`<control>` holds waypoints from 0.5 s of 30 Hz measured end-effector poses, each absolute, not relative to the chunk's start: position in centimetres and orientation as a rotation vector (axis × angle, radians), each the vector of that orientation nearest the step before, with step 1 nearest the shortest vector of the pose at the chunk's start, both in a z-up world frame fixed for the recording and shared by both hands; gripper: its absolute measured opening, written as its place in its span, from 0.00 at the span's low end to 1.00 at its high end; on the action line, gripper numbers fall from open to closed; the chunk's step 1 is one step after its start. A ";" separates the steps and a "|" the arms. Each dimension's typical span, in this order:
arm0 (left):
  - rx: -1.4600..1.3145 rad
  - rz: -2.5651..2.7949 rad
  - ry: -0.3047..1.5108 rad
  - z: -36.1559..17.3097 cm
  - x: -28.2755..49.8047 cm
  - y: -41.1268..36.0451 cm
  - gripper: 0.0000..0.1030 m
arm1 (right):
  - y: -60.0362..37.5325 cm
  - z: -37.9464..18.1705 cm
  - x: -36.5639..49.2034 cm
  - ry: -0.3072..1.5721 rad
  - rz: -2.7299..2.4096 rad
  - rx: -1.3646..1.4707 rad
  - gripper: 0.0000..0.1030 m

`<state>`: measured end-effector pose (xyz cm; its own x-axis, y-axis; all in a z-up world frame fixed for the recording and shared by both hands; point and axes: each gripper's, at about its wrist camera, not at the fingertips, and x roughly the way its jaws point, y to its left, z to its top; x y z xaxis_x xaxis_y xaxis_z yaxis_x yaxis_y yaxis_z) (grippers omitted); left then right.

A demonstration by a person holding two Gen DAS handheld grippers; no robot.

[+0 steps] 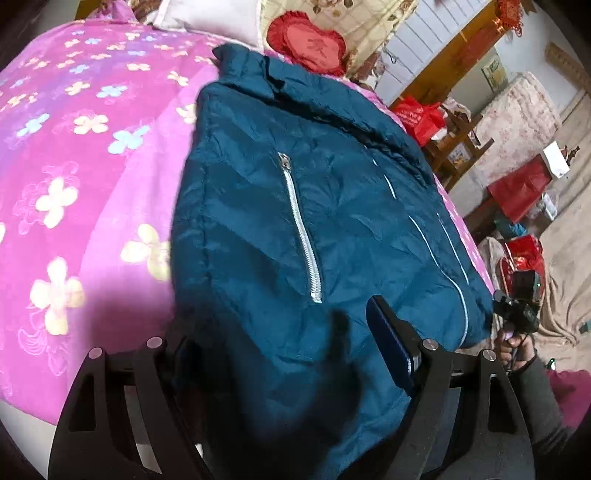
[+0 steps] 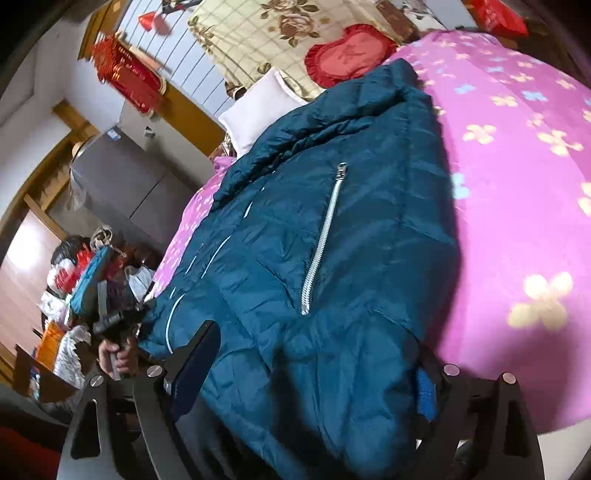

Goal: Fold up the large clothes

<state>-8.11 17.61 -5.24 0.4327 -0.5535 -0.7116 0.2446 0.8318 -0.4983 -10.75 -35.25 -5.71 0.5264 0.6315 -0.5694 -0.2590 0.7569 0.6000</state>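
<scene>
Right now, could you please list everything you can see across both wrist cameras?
Padded jacket: one, teal, lying along the bed, hem towards the grippers.
Pocket zips: two, silver, one seen in each view.
Bedspread: one, pink with pale flowers, under the jacket.
Heart cushion: one, red, at the head of the bed.
Pillow: one, white, beside the jacket collar.
Floral blanket: one, cream with brown roses, behind the cushion.
Bags: several, red, on the floor and furniture.
Left gripper: black, jaws either side of the hem.
Right gripper: black, jaws either side of the hem.
</scene>
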 end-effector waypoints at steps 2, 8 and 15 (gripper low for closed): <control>-0.294 -0.565 1.032 -5.1 -9.4 17.0 0.79 | -34.8 -5.6 -11.0 0.879 0.583 0.456 0.87; -0.216 -0.590 1.003 -4.4 -12.2 16.9 0.78 | -35.9 -5.8 -11.9 0.873 0.577 0.460 0.87; -0.204 -0.486 0.989 -5.0 -10.9 15.9 0.50 | -34.5 -5.8 -11.5 0.867 0.538 0.354 0.69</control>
